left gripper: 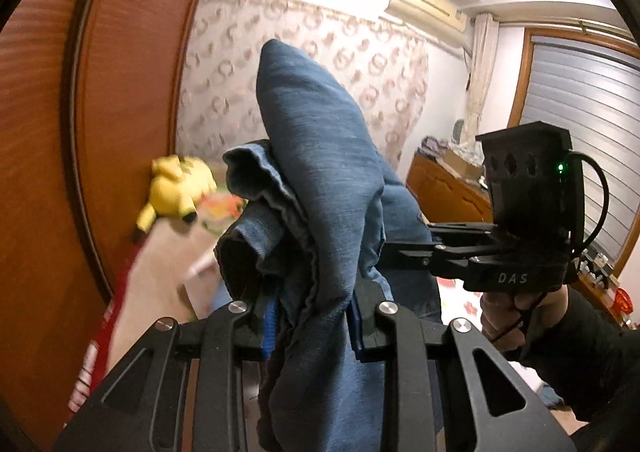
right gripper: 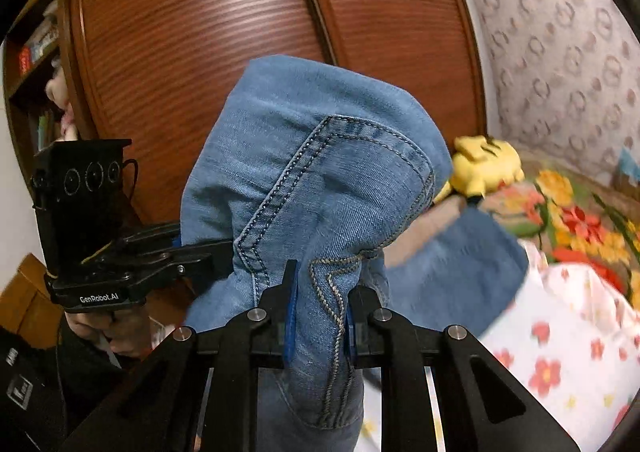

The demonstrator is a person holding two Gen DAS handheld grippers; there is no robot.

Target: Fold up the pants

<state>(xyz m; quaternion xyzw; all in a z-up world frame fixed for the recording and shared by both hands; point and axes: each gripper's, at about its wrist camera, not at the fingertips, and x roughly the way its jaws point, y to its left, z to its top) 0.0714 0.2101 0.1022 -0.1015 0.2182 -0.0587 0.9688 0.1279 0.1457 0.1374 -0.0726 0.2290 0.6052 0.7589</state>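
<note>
The blue denim pants (right gripper: pixel 304 187) are held up in the air, bunched and draped over both tools, above a bed with a floral cover (right gripper: pixel 576 336). The left gripper (left gripper: pixel 310 326) is clamped on a thick fold of the denim. The right gripper (right gripper: pixel 318 316) is clamped on a stitched seam. A yellow plush toy (left gripper: pixel 176 187) lies beside the wooden wardrobe doors (right gripper: pixel 224 23).

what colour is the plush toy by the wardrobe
Yellow plush toy, clearest in the right wrist view.
</note>
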